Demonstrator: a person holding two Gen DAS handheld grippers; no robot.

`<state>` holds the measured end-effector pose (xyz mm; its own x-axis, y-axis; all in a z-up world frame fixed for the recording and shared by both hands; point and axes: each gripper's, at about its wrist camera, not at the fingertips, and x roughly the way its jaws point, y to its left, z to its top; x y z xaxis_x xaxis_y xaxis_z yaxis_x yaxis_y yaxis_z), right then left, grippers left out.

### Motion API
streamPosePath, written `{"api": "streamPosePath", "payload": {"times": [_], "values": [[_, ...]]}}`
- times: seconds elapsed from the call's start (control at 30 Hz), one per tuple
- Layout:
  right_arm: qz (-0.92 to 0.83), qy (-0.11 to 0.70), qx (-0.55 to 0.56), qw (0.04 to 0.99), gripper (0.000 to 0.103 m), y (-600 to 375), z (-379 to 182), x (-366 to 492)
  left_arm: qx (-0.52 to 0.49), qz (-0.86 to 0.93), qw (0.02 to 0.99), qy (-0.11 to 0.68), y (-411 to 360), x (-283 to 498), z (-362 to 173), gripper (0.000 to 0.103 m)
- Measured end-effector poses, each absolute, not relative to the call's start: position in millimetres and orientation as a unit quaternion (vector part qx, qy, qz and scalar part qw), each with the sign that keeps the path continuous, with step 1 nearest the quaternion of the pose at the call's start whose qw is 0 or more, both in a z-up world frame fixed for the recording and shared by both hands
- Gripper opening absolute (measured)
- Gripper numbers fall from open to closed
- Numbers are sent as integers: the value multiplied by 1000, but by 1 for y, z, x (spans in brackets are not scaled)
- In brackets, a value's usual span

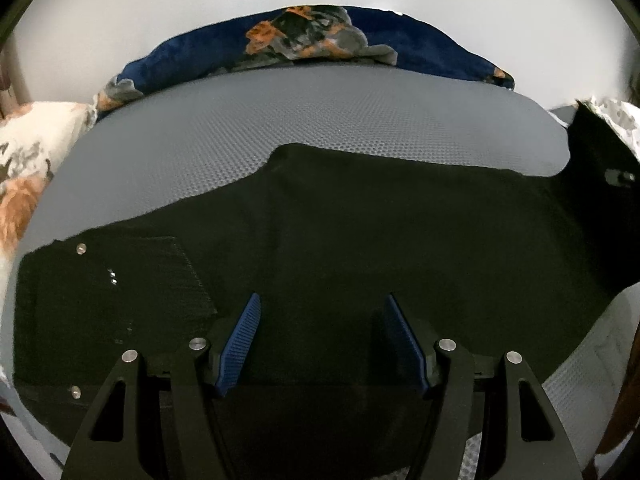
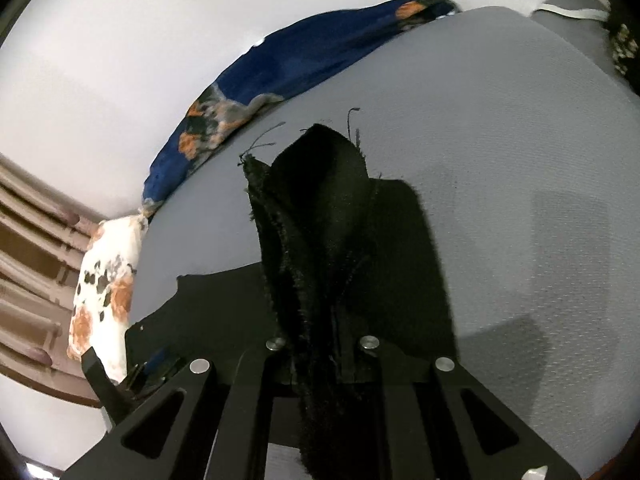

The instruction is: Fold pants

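Observation:
Black pants [image 1: 360, 232] lie spread across a grey textured mat [image 1: 280, 128]; the waist end with metal buttons [image 1: 81, 248] is at the left. My left gripper [image 1: 320, 312] is open, its blue pads [image 1: 244, 344] hovering just above the pants' near edge, holding nothing. My right gripper [image 2: 320, 344] is shut on the frayed hem end of a pant leg [image 2: 316, 208], which stands bunched up between the jaws, lifted off the mat [image 2: 500, 160]. The rest of the pants [image 2: 208, 312] lies flat to the left below it.
A blue floral blanket [image 1: 320, 40] lies along the mat's far edge, also in the right wrist view [image 2: 280, 76]. A white floral pillow [image 1: 28, 152] sits at the left, also in the right wrist view [image 2: 104, 280]. A white wall is behind.

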<state>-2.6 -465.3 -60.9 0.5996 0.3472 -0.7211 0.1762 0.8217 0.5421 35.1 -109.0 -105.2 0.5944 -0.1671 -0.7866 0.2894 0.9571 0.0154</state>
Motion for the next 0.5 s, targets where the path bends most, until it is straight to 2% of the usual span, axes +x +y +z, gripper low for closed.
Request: {"api": "streamPosePath", "payload": {"times": [0.5], "values": [[108, 489, 268, 823, 8, -344, -84, 49, 20, -138, 899, 414, -69, 23, -88, 65]]}}
